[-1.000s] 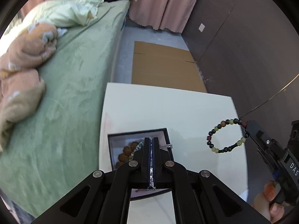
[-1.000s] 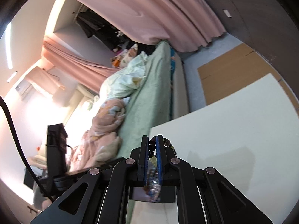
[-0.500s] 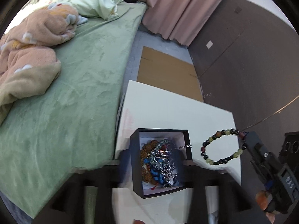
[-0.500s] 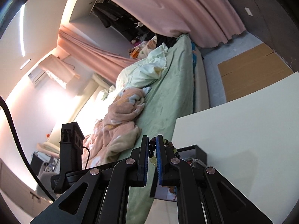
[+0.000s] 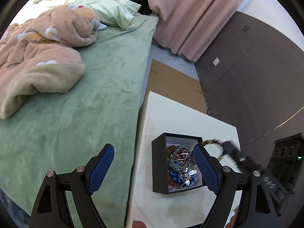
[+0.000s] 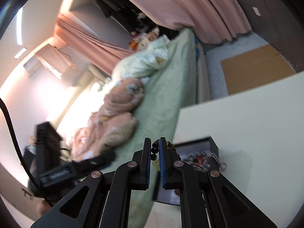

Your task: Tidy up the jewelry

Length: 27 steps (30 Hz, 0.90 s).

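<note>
White table (image 5: 182,121) stood beside a green bed (image 5: 91,102). Left gripper (image 5: 153,163) was opening, nothing between its pads. Right gripper (image 6: 155,152) pinched a bead bracelet (image 6: 154,156) just beside the black box (image 5: 158,163), which held tangled jewelry (image 5: 180,163).

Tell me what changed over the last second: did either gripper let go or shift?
The left gripper, shut a second ago over the black box, let go of a silver chain into it; its jaws are opening, empty. The right gripper carried the bead bracelet in from the right toward the box. Unchanged: its grip on the bracelet, the box on the white table.
</note>
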Each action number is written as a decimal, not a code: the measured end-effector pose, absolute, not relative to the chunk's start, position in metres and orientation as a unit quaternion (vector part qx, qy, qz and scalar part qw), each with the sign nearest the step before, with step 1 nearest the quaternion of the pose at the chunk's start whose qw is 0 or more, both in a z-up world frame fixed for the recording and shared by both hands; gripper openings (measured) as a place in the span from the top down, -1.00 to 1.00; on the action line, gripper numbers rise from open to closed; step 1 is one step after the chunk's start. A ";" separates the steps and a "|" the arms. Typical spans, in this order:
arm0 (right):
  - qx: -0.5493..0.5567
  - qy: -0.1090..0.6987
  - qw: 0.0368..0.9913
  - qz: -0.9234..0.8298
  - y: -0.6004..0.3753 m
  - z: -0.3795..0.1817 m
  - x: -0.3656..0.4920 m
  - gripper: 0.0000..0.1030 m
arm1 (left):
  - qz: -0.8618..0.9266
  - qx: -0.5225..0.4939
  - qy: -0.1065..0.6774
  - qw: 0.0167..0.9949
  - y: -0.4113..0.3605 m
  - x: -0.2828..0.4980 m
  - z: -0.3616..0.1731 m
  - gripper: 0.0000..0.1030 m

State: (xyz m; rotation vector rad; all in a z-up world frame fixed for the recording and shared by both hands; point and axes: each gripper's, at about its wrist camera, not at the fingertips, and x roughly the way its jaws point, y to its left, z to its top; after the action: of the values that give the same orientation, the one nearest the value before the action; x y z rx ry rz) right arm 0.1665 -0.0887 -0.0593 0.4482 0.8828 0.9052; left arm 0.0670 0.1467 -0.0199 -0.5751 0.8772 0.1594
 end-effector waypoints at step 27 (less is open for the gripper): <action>0.232 0.484 0.765 0.356 -0.155 -0.105 0.183 0.10 | 0.026 -0.347 0.350 0.870 0.125 0.078 -0.045 -0.66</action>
State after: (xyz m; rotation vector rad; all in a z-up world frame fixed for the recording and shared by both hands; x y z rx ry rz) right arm 0.1832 -0.1549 -0.1051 0.5033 1.0519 0.7725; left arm 0.0778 0.1249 -0.0450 -0.7263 0.7311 0.0534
